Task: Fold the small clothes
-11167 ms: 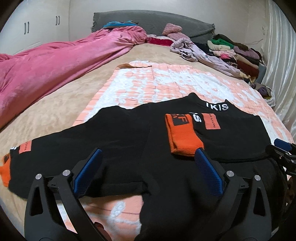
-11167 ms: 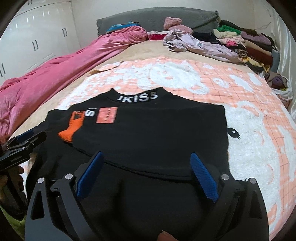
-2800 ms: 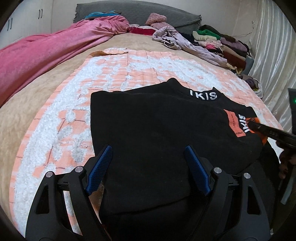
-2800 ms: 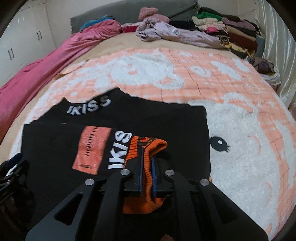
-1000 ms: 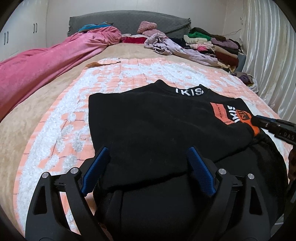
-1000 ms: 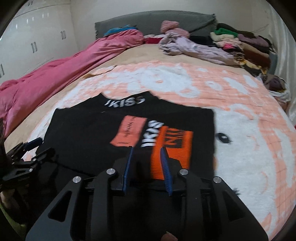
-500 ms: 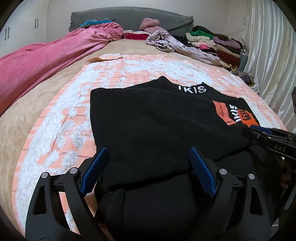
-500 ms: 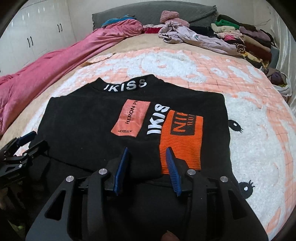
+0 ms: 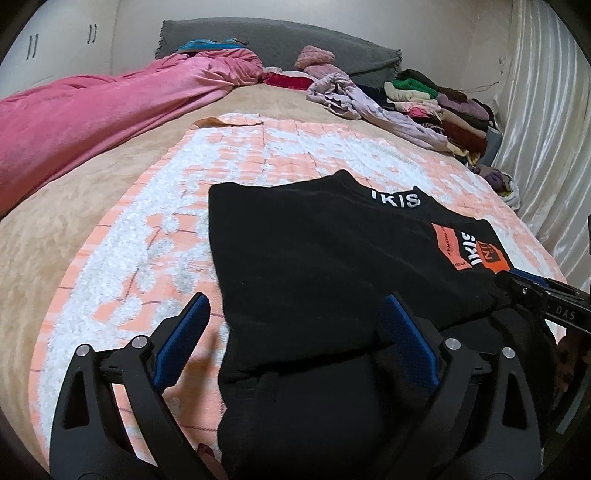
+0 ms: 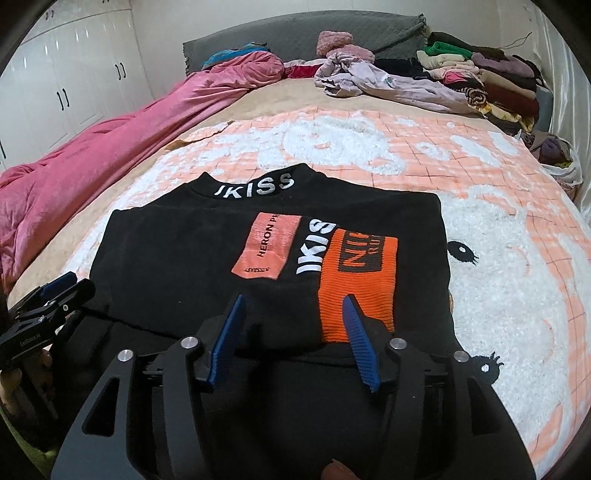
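Observation:
A black sweater with white collar lettering lies on the peach and white blanket, both sleeves folded in over its body. The orange cuff of the right sleeve lies flat on top, beside a peach patch. My right gripper hovers over the near edge of that sleeve, its jaws opening, and no pad presses the cloth. My left gripper stands wide over the sweater's near left edge, jaws still spreading, nothing pinched. Each gripper shows at the other view's edge, the right gripper and the left gripper.
A pink duvet runs along the left of the bed. Loose lilac garments and a stack of folded clothes lie at the far right by the grey headboard. White wardrobes stand left, a curtain right.
My right gripper's jaws have spread apart and let go of the orange cuff, which now lies flat on the sweater. The left gripper's jaws have widened slightly; both hands have stayed in place.

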### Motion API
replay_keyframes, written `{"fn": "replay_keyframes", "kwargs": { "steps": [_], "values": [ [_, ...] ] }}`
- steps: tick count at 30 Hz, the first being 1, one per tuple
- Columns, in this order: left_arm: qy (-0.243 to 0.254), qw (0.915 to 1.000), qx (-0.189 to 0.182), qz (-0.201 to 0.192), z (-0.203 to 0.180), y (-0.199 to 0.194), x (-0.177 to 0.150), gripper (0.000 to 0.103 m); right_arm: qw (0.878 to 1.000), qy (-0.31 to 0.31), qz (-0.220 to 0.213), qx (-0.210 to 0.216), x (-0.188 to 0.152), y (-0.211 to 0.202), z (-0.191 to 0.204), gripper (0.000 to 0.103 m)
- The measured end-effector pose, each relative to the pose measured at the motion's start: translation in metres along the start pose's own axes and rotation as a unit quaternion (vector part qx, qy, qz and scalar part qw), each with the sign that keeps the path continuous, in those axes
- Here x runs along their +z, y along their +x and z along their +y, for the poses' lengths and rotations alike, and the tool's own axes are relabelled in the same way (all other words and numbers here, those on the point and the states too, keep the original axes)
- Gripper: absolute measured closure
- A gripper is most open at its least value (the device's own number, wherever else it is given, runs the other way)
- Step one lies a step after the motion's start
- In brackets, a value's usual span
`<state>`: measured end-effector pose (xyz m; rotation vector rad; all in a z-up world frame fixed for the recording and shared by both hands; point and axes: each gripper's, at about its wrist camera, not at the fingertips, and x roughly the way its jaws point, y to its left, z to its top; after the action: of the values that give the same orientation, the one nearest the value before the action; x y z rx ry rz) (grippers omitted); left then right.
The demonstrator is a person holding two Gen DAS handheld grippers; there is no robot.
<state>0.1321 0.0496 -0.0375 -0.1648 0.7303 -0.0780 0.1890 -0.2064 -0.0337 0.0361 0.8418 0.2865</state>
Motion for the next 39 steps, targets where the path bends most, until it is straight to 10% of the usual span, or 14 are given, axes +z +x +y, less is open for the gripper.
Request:
{"fn": "replay_keyframes", "kwargs": {
  "steps": [12,39],
  "values": [
    [-0.012,0.9993,0.004,-0.034,0.005,-0.019,0.001,0.01,1.0,0.009,-0.016,0.01,0.003,-0.015,0.003,0.018],
    [0.002,0.9983,0.041,-0.042,-0.003,-0.059,-0.006,0.01,0.998,0.009,-0.052,0.022,0.002,-0.066,0.008,0.007]
  ]
}}
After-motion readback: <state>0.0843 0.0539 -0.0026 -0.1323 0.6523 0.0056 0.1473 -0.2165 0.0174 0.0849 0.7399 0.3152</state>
